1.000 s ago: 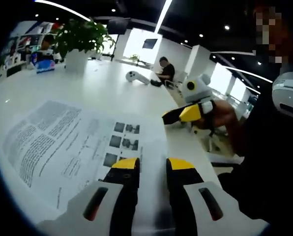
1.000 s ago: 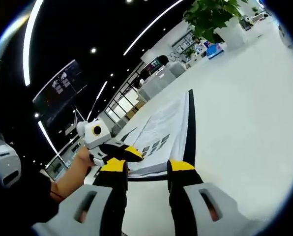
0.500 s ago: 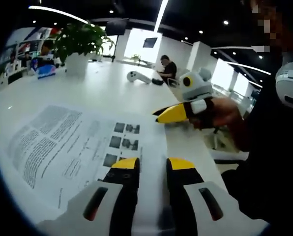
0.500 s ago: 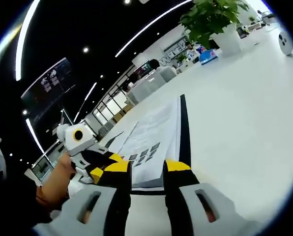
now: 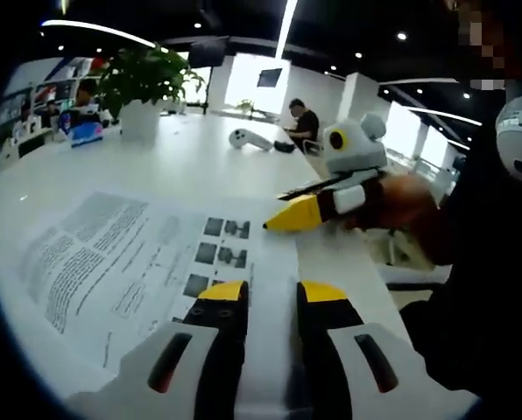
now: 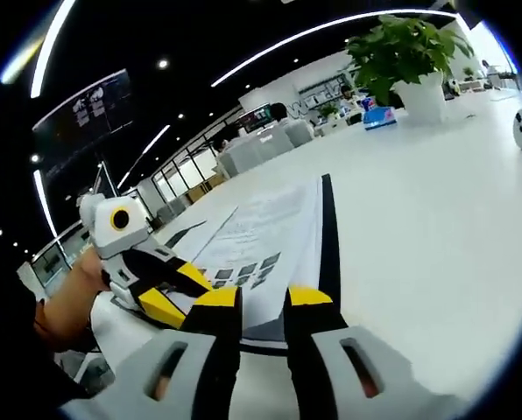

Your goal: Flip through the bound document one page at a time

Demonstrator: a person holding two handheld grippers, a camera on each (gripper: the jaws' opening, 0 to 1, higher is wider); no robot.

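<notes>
**Right gripper at page corner, flip not yet started**

Left gripper (image 5: 259, 293): jaws are held a narrow gap apart, nothing is gripped; the tips are set over the near part of the bound document (image 5: 138, 254), apparently just above or resting on the top page. Right gripper (image 6: 262, 297): jaws are likewise a little apart, no paper seen between them; in the left gripper view it (image 5: 298, 212) is seen with its yellow tips nearly closed, poised at the page's right edge, contact not clear.

The document is laid flat on the white table (image 5: 191, 157), dark binding strip (image 6: 329, 236) along one long side, top page printed with text columns and small figures.

Step judged: approach to pick up the first page edge. Next move calls for one sheet to be pinched at the free edge and swept over toward the binding while the stack is held down.

Open table is left beyond the binding. A potted plant (image 5: 138, 83) and a white controller (image 5: 243, 137) are well apart.
</notes>
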